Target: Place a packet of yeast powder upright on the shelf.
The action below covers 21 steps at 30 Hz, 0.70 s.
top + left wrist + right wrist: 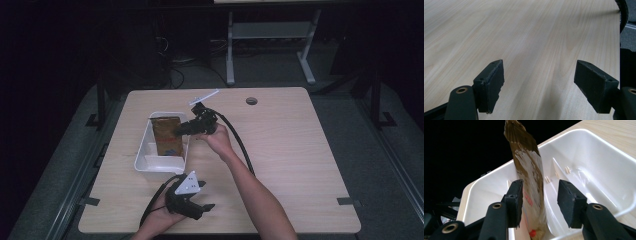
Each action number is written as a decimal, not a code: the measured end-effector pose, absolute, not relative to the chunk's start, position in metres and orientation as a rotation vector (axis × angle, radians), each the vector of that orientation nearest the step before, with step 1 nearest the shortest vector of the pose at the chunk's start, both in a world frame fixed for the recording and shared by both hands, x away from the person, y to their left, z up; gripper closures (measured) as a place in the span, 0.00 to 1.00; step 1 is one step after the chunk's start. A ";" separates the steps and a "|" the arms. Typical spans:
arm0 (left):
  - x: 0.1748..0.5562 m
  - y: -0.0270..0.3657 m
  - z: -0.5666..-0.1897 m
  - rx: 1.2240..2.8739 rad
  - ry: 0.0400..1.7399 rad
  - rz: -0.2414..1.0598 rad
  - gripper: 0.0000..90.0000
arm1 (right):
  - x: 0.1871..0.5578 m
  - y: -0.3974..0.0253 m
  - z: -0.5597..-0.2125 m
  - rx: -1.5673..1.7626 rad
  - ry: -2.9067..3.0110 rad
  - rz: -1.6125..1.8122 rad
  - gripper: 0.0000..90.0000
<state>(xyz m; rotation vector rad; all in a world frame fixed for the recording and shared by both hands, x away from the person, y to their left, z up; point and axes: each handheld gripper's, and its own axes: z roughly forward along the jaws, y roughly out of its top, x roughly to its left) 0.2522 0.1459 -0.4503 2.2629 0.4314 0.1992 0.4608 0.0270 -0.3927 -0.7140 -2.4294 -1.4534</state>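
Note:
A brown and gold packet (166, 136) stands in a white divided bin (142, 150) at the table's left middle. In the right gripper view the packet (529, 165) rises on edge between my jaws, against a divider of the bin (594, 165). My right gripper (540, 200) is open around it: the left pad is at the packet's face and a gap shows on the right side. From above, the right gripper (179, 131) reaches over the bin's right wall. My left gripper (204, 210) rests near the table's front edge, and in its own view the left gripper (539, 80) is open over bare wood.
The light wooden table (280, 150) stretches to the right of the bin, with a round cable hole (251, 101) near its far edge. A black cable (240, 140) trails from the right gripper across the table. Dark floor and a grey frame (270, 30) lie beyond.

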 end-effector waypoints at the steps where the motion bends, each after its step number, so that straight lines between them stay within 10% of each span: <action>1: 0.252 0.146 -0.450 2.264 0.432 0.199 0.26 | 0.461 0.025 -0.392 -0.715 -2.426 -1.452 0.59; 21: 0.253 0.146 -0.449 2.231 0.446 0.204 0.25 | 0.441 -0.023 -0.384 -0.696 -2.410 -1.500 0.52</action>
